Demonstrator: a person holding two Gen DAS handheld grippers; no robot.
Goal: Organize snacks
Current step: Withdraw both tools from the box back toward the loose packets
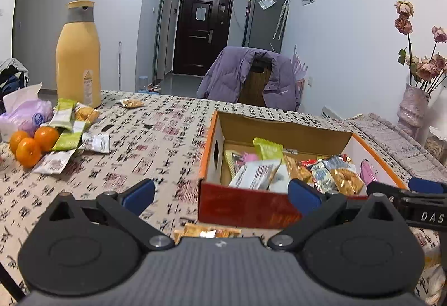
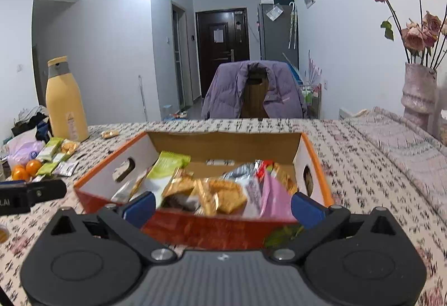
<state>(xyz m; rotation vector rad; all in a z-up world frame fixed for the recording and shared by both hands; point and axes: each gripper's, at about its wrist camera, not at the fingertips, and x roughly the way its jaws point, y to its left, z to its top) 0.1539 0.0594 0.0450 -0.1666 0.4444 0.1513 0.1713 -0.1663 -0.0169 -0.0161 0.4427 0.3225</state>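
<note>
- Left wrist view: the left claw [image 1: 222, 194] was released and empty above the patterned-cloth bench [image 1: 156, 138]. The open orange cardboard box [image 1: 248, 207] of wrapped snacks sat just ahead; loose green and white snack packets [image 1: 71, 135] lay beside 3 oranges [image 1: 33, 142].
- Right wrist view: the right claw [image 2: 223, 207] was released at the box's near wall, holding nothing.

Ceiling light glare at top; fisheye edges; slight motion blur.

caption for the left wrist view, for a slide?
Open left gripper faces an orange snack box on the table, loose snack packets and oranges at left.
</note>
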